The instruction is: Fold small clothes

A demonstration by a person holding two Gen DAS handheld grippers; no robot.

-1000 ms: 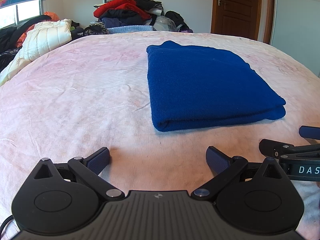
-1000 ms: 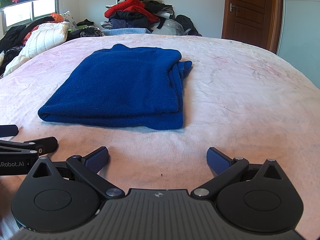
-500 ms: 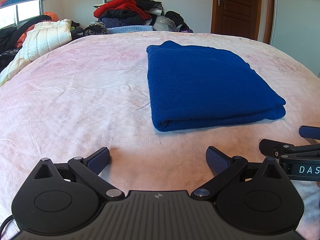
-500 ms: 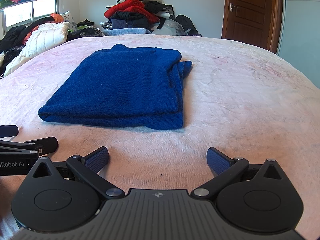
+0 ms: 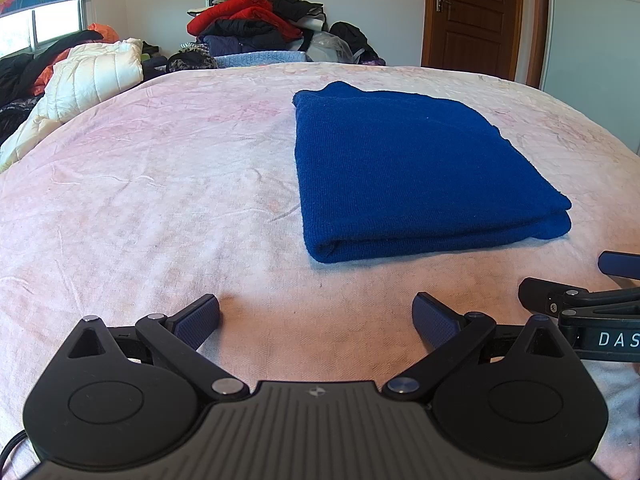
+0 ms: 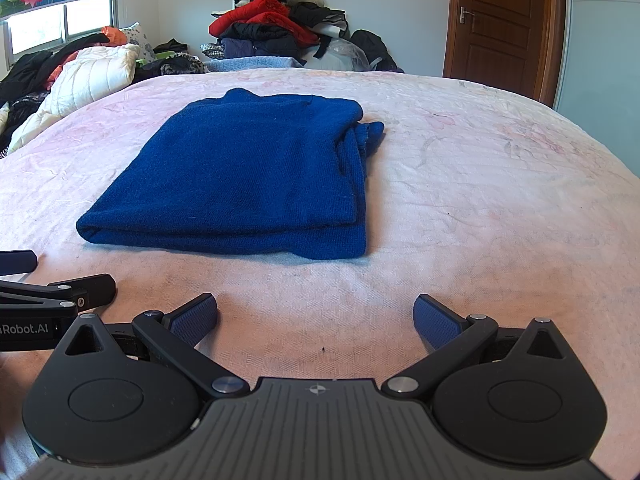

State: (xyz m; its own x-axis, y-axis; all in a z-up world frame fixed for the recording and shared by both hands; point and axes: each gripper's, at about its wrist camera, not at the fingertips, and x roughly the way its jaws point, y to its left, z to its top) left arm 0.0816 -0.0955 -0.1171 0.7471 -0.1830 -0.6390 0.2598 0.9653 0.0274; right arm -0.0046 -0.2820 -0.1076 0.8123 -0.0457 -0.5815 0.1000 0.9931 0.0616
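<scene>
A blue knit garment lies folded into a flat rectangle on the pink bed sheet; it also shows in the right wrist view, with a sleeve end sticking out at its far right corner. My left gripper is open and empty, resting low on the sheet in front of the garment's near left corner. My right gripper is open and empty, in front of the garment's near right corner. Each gripper shows at the edge of the other's view.
A heap of red and dark clothes is stacked at the far end of the bed. A white quilted jacket and more clothes lie at the far left by the window. A brown wooden door stands at the far right.
</scene>
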